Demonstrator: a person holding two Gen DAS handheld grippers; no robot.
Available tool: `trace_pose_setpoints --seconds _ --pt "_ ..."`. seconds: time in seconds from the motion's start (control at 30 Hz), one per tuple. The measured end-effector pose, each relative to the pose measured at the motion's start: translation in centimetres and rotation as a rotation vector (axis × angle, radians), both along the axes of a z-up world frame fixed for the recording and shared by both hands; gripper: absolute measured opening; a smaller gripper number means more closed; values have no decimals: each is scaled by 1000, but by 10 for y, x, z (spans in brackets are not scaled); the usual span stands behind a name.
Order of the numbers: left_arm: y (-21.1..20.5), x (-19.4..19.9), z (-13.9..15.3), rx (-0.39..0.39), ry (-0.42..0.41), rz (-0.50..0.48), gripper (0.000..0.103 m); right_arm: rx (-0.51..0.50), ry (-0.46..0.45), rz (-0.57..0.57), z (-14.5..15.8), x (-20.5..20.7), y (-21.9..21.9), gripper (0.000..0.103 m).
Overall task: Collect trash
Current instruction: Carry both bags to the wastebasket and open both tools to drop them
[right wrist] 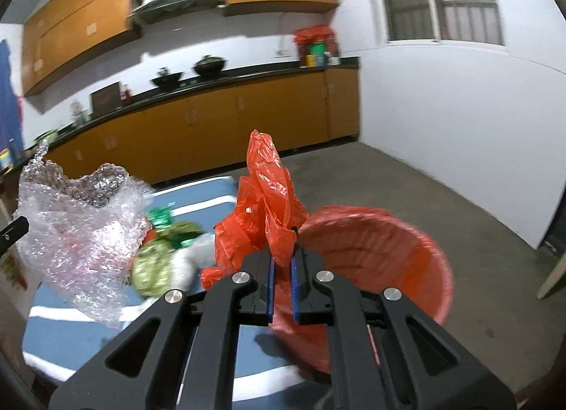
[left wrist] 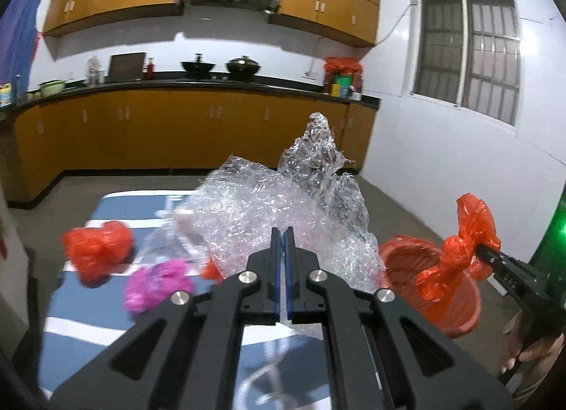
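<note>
Both claws gripped trash above the bench.
Left claw (left wrist: pixel 282 233) was clenched on a crumpled clear bubble wrap (left wrist: pixel 283 204); right claw (right wrist: pixel 282 261) was pinching a wrinkled red plastic bag (right wrist: pixel 263 204), close to the red bin (right wrist: pixel 389 257). Red and pink wads (left wrist: pixel 155 284) lay on the blue-striped bench (left wrist: pixel 70 307).

Ahead of the right hand-held gripper (right wrist: pixel 282 261) the red bin (right wrist: pixel 417 250) gapes open, nothing over its mouth. To its left, bubble wrap (right wrist: pixel 74 233) billows in the way; crumpled wrappers (right wrist: pixel 159 261) crowd the worktop (right wrist: pixel 70 335) beneath.
</note>
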State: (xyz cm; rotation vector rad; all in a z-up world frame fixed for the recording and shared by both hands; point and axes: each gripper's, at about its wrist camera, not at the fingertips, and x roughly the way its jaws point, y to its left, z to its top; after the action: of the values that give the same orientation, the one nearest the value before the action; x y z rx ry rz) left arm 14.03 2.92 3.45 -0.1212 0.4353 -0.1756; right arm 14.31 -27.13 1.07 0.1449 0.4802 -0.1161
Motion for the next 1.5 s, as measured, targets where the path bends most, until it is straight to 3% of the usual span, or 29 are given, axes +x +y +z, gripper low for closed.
trace_pose_setpoints --seconds 0.47,0.97,1.0,1.07,1.13,1.33,1.5 --pt "-118 58 -24 -6 56 -208 4 1 17 -157 -11 1 -54 8" --pt "-180 87 -57 21 124 -313 4 61 51 -199 -19 19 -75 8" --pt "-183 88 -59 17 132 -320 5 68 51 -192 -19 20 -75 12" --pt "-189 89 -63 14 142 -335 14 69 56 -182 -21 22 -76 20" --pt "-193 89 -65 18 147 -347 25 64 57 -170 -22 23 -75 38" --pt "-185 86 -66 11 148 -351 38 50 61 -187 -25 14 -80 43" --pt "-161 80 -62 17 134 -287 51 48 57 -206 -23 6 -80 45"
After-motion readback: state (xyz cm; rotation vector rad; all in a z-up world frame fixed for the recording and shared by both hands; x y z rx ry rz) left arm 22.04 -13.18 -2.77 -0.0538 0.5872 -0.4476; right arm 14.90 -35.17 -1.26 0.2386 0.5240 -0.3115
